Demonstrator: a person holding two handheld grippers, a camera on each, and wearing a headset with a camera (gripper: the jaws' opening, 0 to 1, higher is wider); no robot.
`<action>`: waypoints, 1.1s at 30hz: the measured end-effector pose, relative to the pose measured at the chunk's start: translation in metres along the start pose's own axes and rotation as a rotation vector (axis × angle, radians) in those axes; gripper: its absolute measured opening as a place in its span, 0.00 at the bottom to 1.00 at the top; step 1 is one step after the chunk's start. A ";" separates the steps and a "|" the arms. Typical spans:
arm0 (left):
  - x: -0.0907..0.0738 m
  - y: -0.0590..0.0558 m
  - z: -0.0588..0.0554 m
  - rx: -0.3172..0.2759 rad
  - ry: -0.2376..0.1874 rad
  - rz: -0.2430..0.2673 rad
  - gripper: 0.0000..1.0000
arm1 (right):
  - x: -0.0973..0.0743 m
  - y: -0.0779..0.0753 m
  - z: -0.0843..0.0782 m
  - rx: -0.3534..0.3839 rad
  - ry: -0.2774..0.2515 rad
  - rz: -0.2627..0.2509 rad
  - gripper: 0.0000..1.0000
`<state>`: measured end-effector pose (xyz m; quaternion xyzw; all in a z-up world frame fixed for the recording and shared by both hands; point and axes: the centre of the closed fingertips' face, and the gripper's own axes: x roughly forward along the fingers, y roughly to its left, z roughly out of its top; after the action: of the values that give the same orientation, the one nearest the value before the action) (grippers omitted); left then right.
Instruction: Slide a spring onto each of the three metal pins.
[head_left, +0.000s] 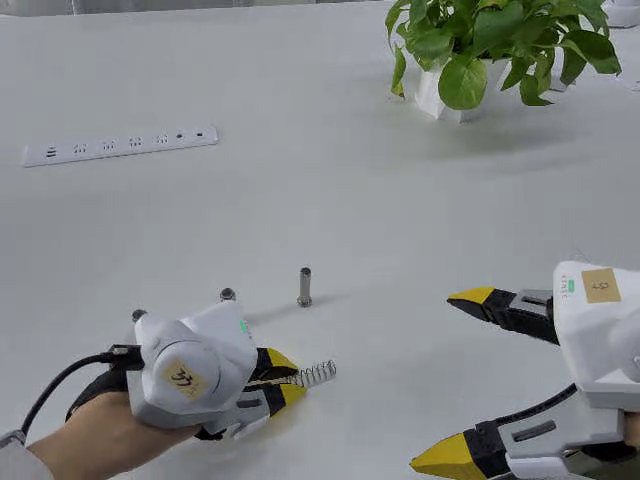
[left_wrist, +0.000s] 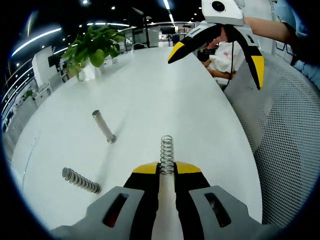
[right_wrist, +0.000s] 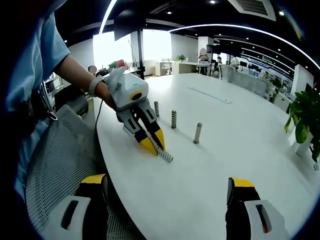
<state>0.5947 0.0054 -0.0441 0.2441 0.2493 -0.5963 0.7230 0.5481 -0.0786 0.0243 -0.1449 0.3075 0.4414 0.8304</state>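
Note:
Three metal pins stand on the white table (head_left: 400, 220). The bare pin (head_left: 305, 286) (left_wrist: 103, 126) (right_wrist: 198, 133) is upright. A second pin (head_left: 227, 294) (left_wrist: 80, 181) (right_wrist: 174, 119) wears a spring. The third pin (head_left: 139, 315) (right_wrist: 156, 108) also wears a spring and is partly hidden behind my left gripper. My left gripper (head_left: 290, 380) (left_wrist: 166, 167) (right_wrist: 152, 145) is shut on a loose spring (head_left: 316, 374) (left_wrist: 166, 152) (right_wrist: 164, 153), which sticks out past its yellow tips, low over the table in front of the bare pin. My right gripper (head_left: 455, 380) (left_wrist: 220, 42) (right_wrist: 166, 187) hovers open and empty to the right.
A white power strip (head_left: 120, 146) lies at the far left. A potted green plant (head_left: 480, 50) (left_wrist: 92, 50) stands at the far right. A grey mesh chair (left_wrist: 290, 140) (right_wrist: 55, 165) sits off the table's near edge.

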 end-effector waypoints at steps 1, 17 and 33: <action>0.000 0.000 0.000 0.001 0.007 -0.002 0.07 | 0.000 0.000 0.000 0.001 0.001 0.000 0.99; 0.002 -0.001 -0.003 -0.070 0.067 0.014 0.06 | 0.006 0.010 -0.007 0.001 0.018 0.020 0.99; -0.008 -0.008 0.001 -0.167 -0.029 0.057 0.06 | 0.008 0.011 0.000 -0.014 0.015 0.029 0.98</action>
<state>0.5856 0.0097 -0.0388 0.1813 0.2806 -0.5560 0.7611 0.5424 -0.0672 0.0196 -0.1495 0.3129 0.4545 0.8205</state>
